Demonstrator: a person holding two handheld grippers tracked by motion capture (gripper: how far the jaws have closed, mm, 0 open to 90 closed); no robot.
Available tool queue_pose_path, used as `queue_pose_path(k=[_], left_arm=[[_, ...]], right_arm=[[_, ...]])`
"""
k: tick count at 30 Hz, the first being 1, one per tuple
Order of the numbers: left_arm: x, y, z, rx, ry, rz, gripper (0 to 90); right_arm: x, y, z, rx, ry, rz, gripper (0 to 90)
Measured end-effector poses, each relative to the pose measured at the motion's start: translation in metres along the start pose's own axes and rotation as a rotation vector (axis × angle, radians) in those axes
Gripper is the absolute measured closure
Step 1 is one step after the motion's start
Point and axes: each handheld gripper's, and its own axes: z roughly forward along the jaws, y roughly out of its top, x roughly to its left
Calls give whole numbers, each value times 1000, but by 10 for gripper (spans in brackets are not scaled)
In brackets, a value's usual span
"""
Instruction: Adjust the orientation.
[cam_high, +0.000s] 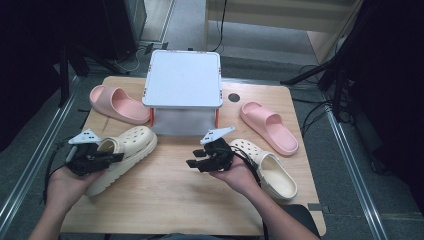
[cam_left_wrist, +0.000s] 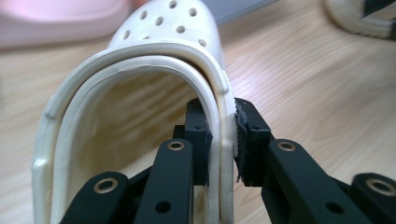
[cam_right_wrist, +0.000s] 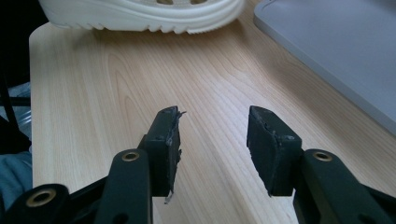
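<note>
A cream clog (cam_high: 131, 145) lies at the table's left; the left gripper view shows its perforated toe (cam_left_wrist: 163, 28). My left gripper (cam_high: 118, 157) is shut on this clog, its jaws (cam_left_wrist: 223, 140) pinching the side wall at the heel opening, one pad inside and one outside. A second cream clog (cam_high: 272, 172) lies at the right, just beyond my right hand. My right gripper (cam_high: 193, 163) hovers over the bare middle of the table, pointing left, and stands open (cam_right_wrist: 214, 140) with nothing between its pads. The left clog's sole (cam_right_wrist: 140, 14) shows ahead of it.
A grey square-topped stand (cam_high: 183, 80) sits at the back centre of the wooden table (cam_high: 165, 200); its edge (cam_right_wrist: 336, 42) lies to the right gripper's right. One pink slide (cam_high: 117, 104) lies back left, another (cam_high: 270, 127) back right. The table's left edge (cam_right_wrist: 32, 93) is ahead.
</note>
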Motion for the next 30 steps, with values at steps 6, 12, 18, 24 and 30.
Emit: queue_pose_path(k=[6, 12, 18, 24, 30], left_arm=[[-21, 20, 21, 26, -108, 52, 776], [-40, 34, 43, 64, -165, 121, 775], [-50, 44, 60, 90, -210, 166, 774], [-57, 47, 72, 106, -238, 195, 773], [-56, 44, 75, 127, -254, 205, 766]], right_arm=[[4, -11, -11, -26, -48, -6, 534], [4, -22, -22, -45, -83, 17, 530], [5, -33, -31, -52, -115, 48, 526], [7, -39, -35, -56, -138, 82, 526], [7, -42, -32, -40, -168, 122, 579]])
